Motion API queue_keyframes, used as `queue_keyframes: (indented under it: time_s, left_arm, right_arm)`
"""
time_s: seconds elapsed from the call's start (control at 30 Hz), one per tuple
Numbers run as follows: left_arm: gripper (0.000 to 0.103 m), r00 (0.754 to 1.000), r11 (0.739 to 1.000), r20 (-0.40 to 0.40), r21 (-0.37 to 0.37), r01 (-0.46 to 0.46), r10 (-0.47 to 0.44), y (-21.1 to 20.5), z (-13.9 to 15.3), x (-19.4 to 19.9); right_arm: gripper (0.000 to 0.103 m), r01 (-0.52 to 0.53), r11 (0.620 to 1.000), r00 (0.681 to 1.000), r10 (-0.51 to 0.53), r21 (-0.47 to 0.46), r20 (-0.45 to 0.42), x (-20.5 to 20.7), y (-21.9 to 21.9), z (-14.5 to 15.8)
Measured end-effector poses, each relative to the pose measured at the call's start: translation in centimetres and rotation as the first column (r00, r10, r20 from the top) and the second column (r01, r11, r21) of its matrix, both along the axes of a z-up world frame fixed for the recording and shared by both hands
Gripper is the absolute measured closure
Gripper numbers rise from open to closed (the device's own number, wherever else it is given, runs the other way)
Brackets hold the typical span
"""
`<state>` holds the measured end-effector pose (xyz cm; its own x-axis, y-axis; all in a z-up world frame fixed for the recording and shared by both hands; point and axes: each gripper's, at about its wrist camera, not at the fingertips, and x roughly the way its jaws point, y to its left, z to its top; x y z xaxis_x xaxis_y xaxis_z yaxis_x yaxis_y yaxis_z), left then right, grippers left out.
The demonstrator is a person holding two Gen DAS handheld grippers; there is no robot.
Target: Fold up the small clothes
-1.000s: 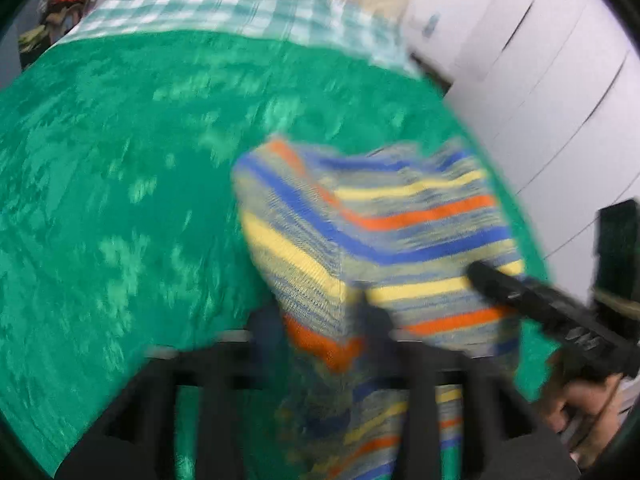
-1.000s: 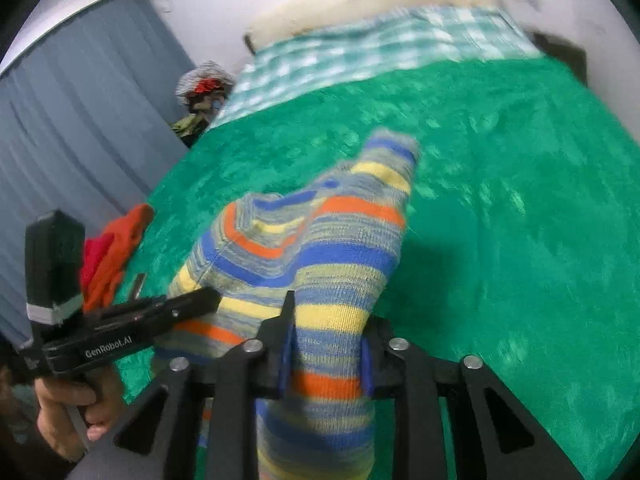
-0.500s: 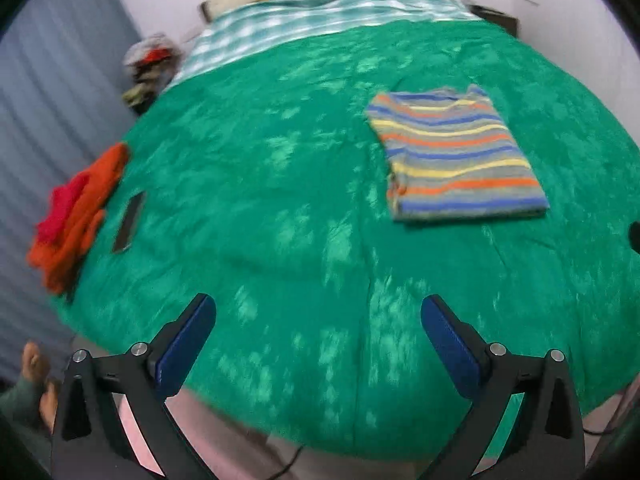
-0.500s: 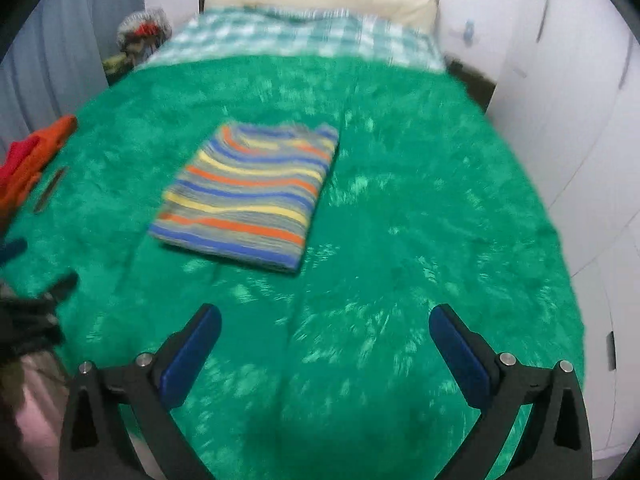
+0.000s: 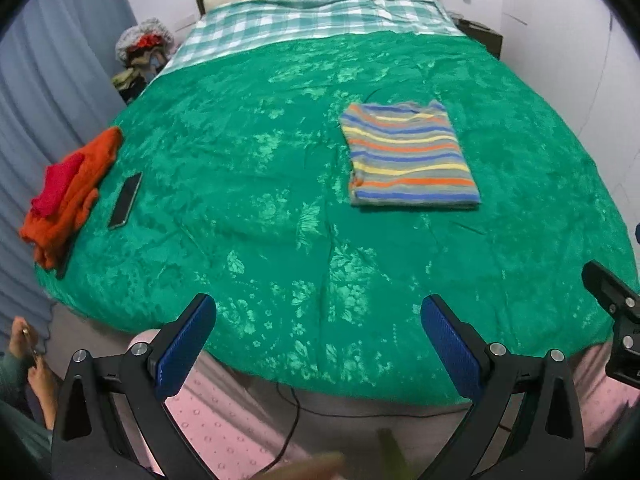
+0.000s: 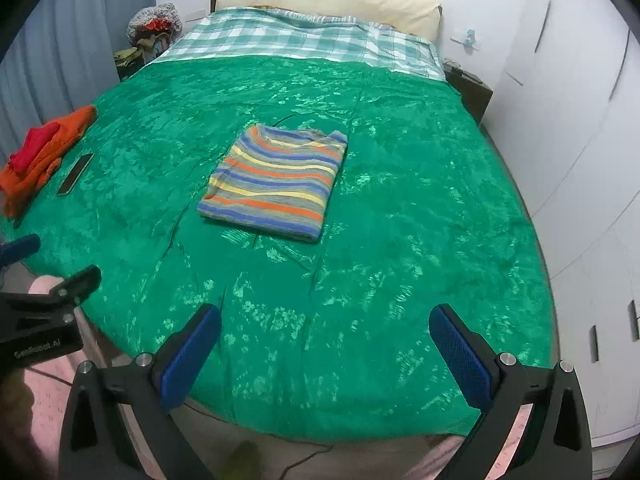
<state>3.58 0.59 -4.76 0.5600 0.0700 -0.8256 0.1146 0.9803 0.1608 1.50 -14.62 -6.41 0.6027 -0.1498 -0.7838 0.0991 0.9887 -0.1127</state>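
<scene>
A striped knit garment (image 5: 408, 156) lies folded in a flat rectangle on the green bedspread (image 5: 260, 208); it also shows in the right wrist view (image 6: 276, 184). My left gripper (image 5: 318, 312) is open and empty, held back over the foot edge of the bed, well short of the garment. My right gripper (image 6: 325, 320) is open and empty too, also near the foot edge. An orange and red pile of clothes (image 5: 68, 192) lies at the bed's left edge, also in the right wrist view (image 6: 40, 156).
A dark phone (image 5: 126, 200) lies beside the orange pile. A checked sheet (image 6: 296, 36) and a cream pillow (image 6: 328, 0) are at the head. White wardrobe doors (image 6: 580, 120) stand on the right, grey curtains (image 5: 36, 92) on the left. A cable (image 5: 292, 420) lies on the floor.
One second ago both grippers were shut on the striped garment. Both let go, opened and pulled back to the foot of the bed. The garment now lies folded on the bedspread.
</scene>
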Motion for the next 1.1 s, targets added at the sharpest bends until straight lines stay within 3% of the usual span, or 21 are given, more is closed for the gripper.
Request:
queue_keyframes:
  time_s: [0.13,0.37,1.1]
  left_arm:
    - [0.0,1.0,1.0,0.012,0.006,0.028,-0.028,-0.7,0.9,-1.2]
    - [0.0,0.999,0.998,0.001,-0.051,0.035,-0.035,-0.6,1.9,-2.0]
    - [0.0,0.996,0.999,0.069,-0.009,0.049,-0.048,-1.8,2.5,-3.1]
  right_arm:
    - [0.001,-0.006,1.0,1.0,0.006,0.006,0.003,-1.5,0.2,0.8]
    - [0.001,-0.013,1.0,1.0,0.012,0.008,0.022,-3.9,0.5,2.3]
    - [0.001,0.02,1.0,0.999,-0.021,0.015,0.031,-4.9,0.3,2.5]
